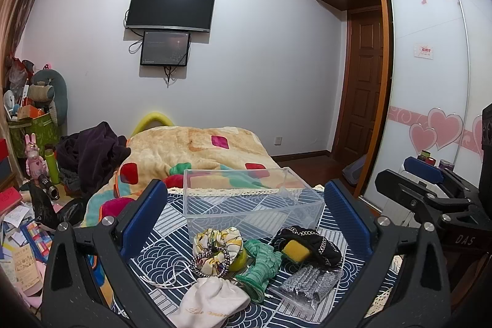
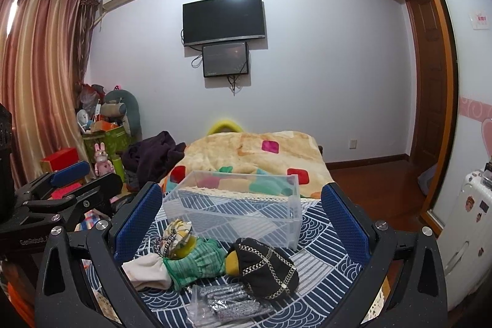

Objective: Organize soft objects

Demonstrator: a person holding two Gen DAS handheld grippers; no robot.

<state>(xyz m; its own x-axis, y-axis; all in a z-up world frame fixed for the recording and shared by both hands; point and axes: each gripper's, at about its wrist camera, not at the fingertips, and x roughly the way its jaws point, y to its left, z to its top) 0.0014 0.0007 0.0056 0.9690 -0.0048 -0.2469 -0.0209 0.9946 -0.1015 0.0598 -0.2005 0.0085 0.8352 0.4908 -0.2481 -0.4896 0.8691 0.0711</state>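
Observation:
A clear plastic box (image 1: 246,199) (image 2: 236,205) stands empty on the blue patterned cloth (image 1: 172,214). In front of it lie a floral scrunchie (image 1: 220,239), a green knit piece (image 1: 261,263) (image 2: 196,262), a yellow sponge (image 1: 295,250), a black chained cap (image 1: 310,239) (image 2: 264,266), a white pouch (image 1: 213,300) (image 2: 147,268) and a clear bag of silver items (image 1: 307,285) (image 2: 227,303). My left gripper (image 1: 246,226) is open above these things. My right gripper (image 2: 243,223) is open too, holding nothing.
A bed with a patchwork blanket (image 1: 196,152) lies behind the box. Dark clothes (image 1: 92,152) and cluttered boxes (image 1: 30,131) are at the left. A wardrobe with heart decals (image 1: 430,82) and a door (image 1: 363,88) stand at the right.

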